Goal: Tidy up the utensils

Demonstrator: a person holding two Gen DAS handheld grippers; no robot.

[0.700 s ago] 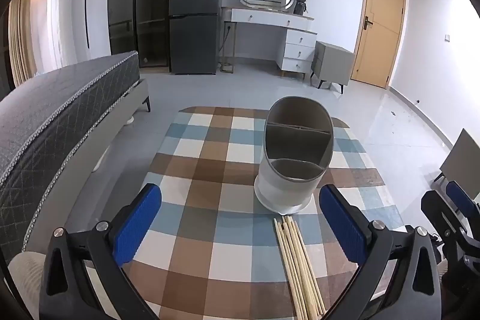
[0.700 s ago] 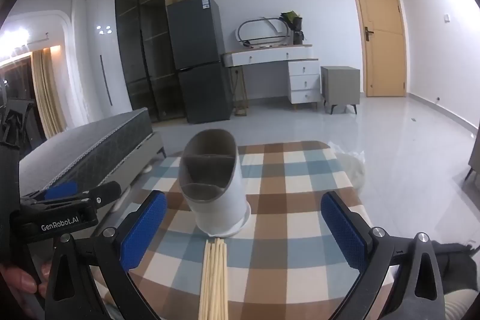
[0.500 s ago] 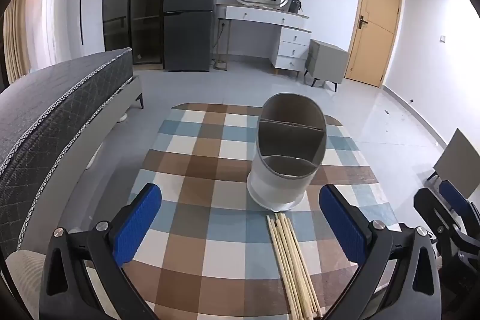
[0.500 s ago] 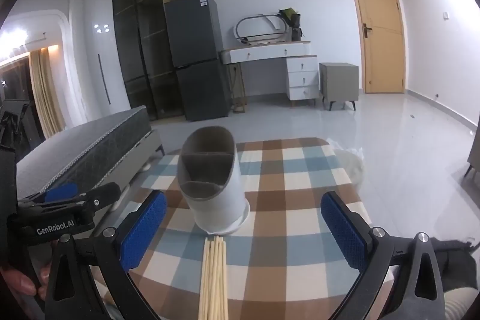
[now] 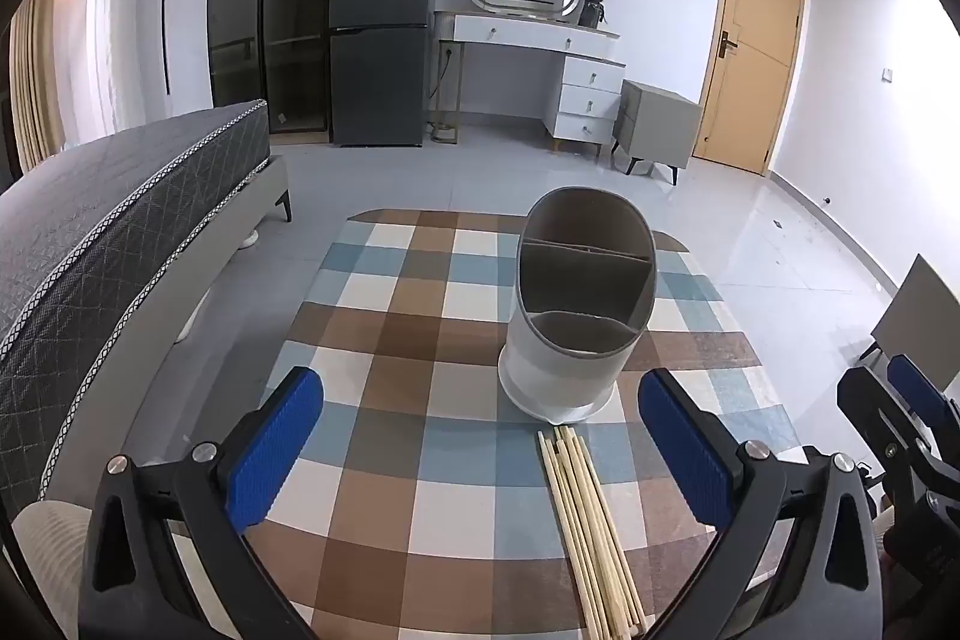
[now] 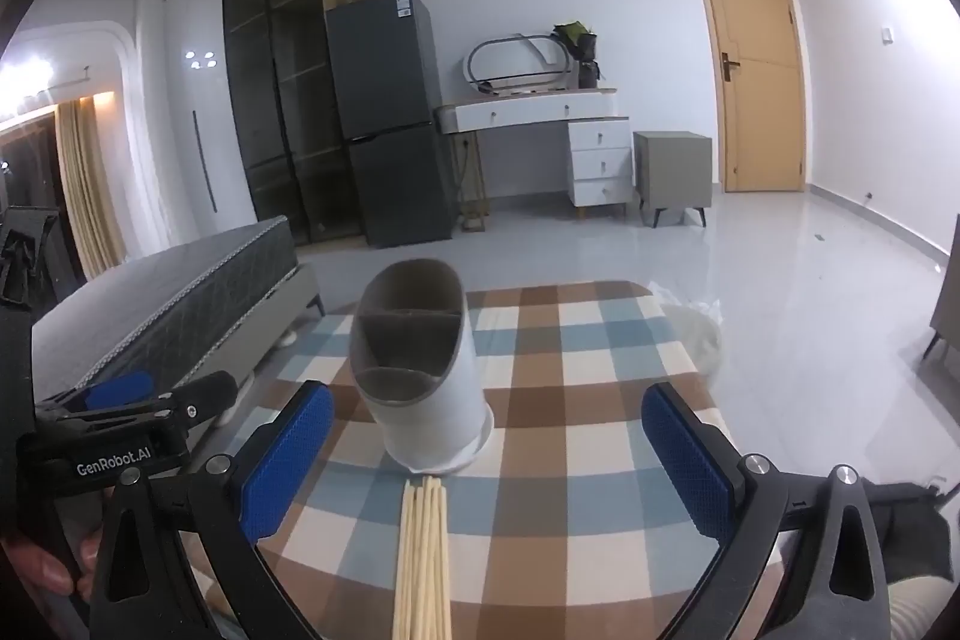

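A bundle of pale wooden chopsticks (image 5: 585,526) lies flat on the checked cloth of the surface (image 5: 420,316), the sticks side by side and their far tips touching, or very nearly touching, the base of the utensil holder (image 5: 579,304). The holder is an oval tub, white outside and grey-brown inside, with a slanted rim that stands higher at the back and partitions that split it into at least three compartments; all the visible ones hold nothing. It stands upright toward the near middle of the surface, just beyond the chopsticks. The cloth is squared in brown, blue, grey and cream. The left tool (image 5: 480,448) hangs over the near edge with its blue ribbed pads spread wide and nothing between them; the chopsticks lie below and to the right of its middle. The right tool (image 6: 489,454) is likewise spread wide and bare, with the chopsticks running up its midline toward the holder. In the right wrist view the left tool's black body reads "GenRobot.AI" (image 6: 113,462) in white. The dark fridge (image 5: 381,22) by the far wall carries a small sticker at its top corner, too small to read.
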